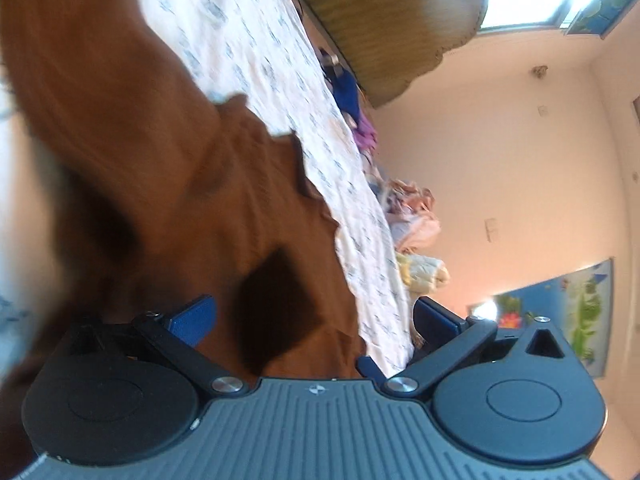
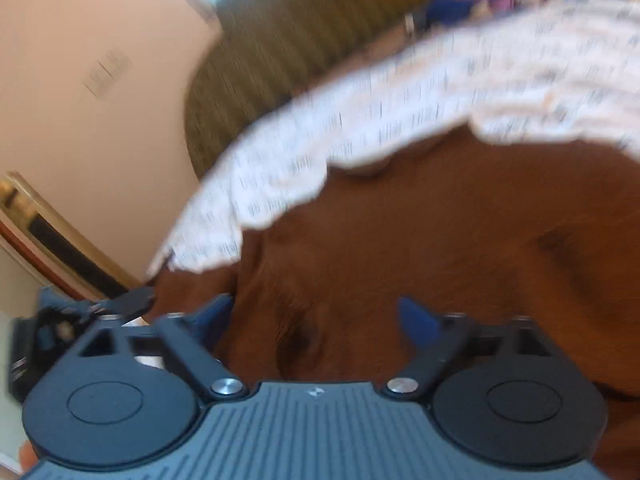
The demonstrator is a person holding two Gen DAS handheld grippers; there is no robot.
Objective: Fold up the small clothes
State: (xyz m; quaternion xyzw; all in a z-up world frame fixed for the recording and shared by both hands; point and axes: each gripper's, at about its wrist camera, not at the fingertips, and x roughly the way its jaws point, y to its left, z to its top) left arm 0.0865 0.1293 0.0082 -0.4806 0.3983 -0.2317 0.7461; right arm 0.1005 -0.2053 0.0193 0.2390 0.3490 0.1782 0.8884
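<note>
A brown garment [image 1: 160, 168] lies on a white patterned bedsheet [image 1: 256, 52] and fills the left of the left wrist view. My left gripper [image 1: 314, 316] is open, its blue pads spread wide over the garment's edge. In the right wrist view the same brown garment [image 2: 460, 248] fills the lower right, on the bedsheet [image 2: 400, 120]. My right gripper [image 2: 316, 320] is open right over the cloth, its blue fingers [image 2: 420, 320] spread apart. Both views are blurred.
A pile of other clothes [image 1: 412, 216] lies at the bed's far edge, by a blue and purple heap [image 1: 356, 112]. A striped olive headboard or cushion [image 1: 384, 20] [image 2: 280, 40] stands at the bed's end. Pale walls [image 1: 500, 140] lie beyond.
</note>
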